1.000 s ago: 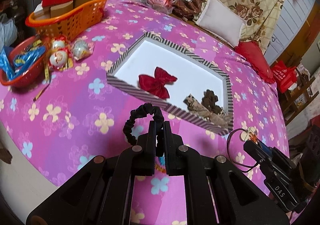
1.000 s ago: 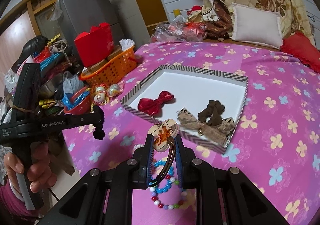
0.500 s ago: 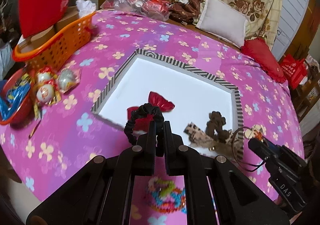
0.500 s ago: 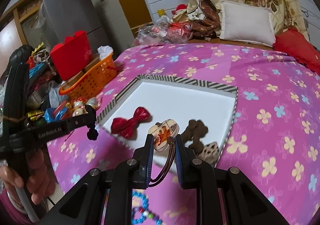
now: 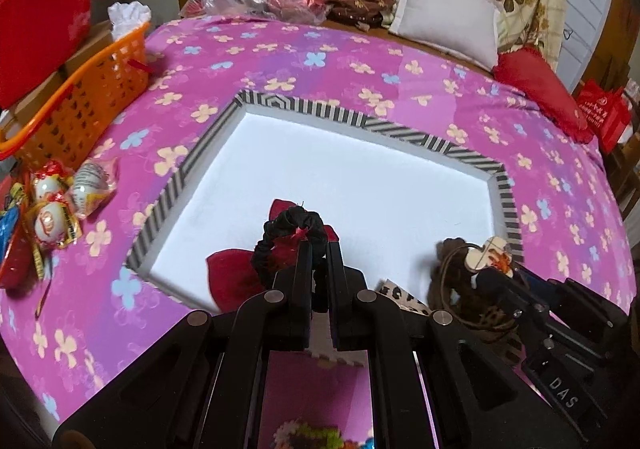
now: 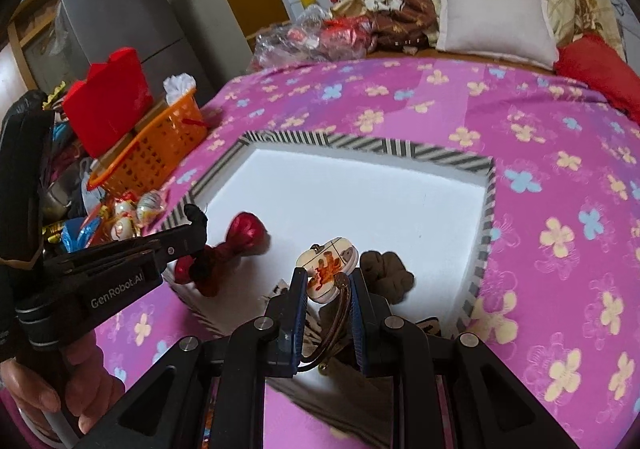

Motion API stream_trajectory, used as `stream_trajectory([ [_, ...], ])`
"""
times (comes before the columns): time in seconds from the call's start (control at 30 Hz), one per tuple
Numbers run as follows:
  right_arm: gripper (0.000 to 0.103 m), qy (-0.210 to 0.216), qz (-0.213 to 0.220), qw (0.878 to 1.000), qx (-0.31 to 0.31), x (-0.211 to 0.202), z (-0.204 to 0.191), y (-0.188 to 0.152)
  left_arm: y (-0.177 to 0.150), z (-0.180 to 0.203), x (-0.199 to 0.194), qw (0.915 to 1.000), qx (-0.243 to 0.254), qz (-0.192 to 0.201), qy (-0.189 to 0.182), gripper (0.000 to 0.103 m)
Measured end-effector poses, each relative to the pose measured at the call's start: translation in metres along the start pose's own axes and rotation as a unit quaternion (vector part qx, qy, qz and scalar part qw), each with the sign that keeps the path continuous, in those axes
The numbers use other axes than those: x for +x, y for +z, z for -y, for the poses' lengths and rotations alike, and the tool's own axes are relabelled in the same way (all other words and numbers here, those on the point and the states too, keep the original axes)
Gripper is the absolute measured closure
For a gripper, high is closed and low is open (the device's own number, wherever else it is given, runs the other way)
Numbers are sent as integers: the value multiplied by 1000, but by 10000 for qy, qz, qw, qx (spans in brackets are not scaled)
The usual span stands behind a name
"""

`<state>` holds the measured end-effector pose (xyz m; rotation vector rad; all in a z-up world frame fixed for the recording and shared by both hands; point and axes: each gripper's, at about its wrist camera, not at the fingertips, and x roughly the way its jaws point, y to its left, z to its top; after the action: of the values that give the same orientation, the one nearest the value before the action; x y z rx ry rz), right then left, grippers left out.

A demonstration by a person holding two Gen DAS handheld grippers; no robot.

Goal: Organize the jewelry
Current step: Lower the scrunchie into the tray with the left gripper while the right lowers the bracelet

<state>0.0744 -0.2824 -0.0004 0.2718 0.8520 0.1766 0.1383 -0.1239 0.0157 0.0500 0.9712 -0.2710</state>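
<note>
Left gripper (image 5: 319, 249) clamped on a black scrunchie (image 5: 289, 235), held above the near-left part of the striped tray (image 5: 352, 117), over the red bow (image 5: 240, 273) lying on the white floor. Right gripper (image 6: 328, 281) clenched on a thin brown hair tie (image 6: 338, 313) with a cream charm (image 6: 326, 269) sticking up past the fingertips, poised over the tray's near edge beside a brown bow (image 6: 386, 275). Farther out, flowered pink cloth (image 5: 320, 61) beneath the tray, orange basket (image 5: 80, 89) and wrapped candies (image 5: 60, 201) to the left, white pillow (image 5: 444, 25) at the far side.
</note>
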Motion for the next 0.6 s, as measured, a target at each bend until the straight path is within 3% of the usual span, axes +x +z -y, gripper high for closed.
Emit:
stream_trajectory([
  [0.37,84,-152,-293,9994,-85,33,9,-12,-9,6,48,9987,-80,-485,-98,98],
  [0.6,84,-240,-298,9990,-247,35,5,-14,-13,6,56,9982,-132,-569,-111,98],
])
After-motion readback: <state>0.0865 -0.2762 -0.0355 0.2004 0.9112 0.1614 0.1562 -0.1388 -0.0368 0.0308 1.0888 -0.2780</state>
